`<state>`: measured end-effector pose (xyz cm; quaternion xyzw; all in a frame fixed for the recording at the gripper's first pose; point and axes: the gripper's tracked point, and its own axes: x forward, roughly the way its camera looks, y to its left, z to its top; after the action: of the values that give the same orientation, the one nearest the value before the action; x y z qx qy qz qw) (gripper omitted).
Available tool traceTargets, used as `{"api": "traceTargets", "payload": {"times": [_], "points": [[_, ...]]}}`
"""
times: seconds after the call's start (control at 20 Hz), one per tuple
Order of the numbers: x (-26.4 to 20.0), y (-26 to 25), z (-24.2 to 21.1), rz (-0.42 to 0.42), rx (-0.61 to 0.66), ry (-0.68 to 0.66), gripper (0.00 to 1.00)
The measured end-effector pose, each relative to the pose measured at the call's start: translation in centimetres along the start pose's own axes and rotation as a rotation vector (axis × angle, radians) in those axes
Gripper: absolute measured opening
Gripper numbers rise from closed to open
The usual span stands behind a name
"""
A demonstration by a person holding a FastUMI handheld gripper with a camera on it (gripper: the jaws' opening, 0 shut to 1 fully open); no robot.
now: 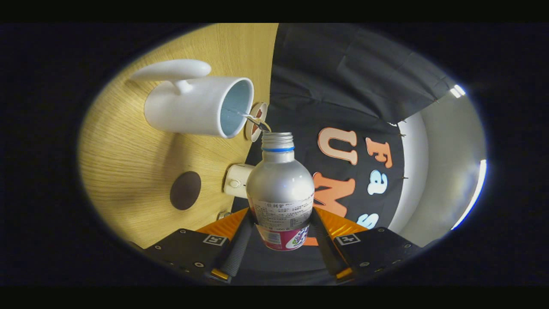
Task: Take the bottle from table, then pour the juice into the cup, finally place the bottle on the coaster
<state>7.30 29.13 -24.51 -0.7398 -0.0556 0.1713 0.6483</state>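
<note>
On the left, the wooden table (128, 163) carried a dark round coaster (185, 190) and, farther off, the white cup (199, 105), its mouth facing right. The gripper (281, 223) had both fingers (240, 240) closed against the silver bottle (279, 189), uncapped, its neck just near the cup's rim.

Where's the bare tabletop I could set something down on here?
Bare wood lies beyond the coaster and around the white cup. It is crowded along the table edge: a small white fitting and a round tag sit there, near the bottle held in the gripper.
</note>
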Motion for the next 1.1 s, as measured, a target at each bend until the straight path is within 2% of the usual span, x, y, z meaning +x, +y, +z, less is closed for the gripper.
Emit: {"api": "traceTargets", "payload": {"times": [1.1], "points": [[1.3, -2.4, 0.0, -0.023, -0.119, -0.023, 0.76]]}}
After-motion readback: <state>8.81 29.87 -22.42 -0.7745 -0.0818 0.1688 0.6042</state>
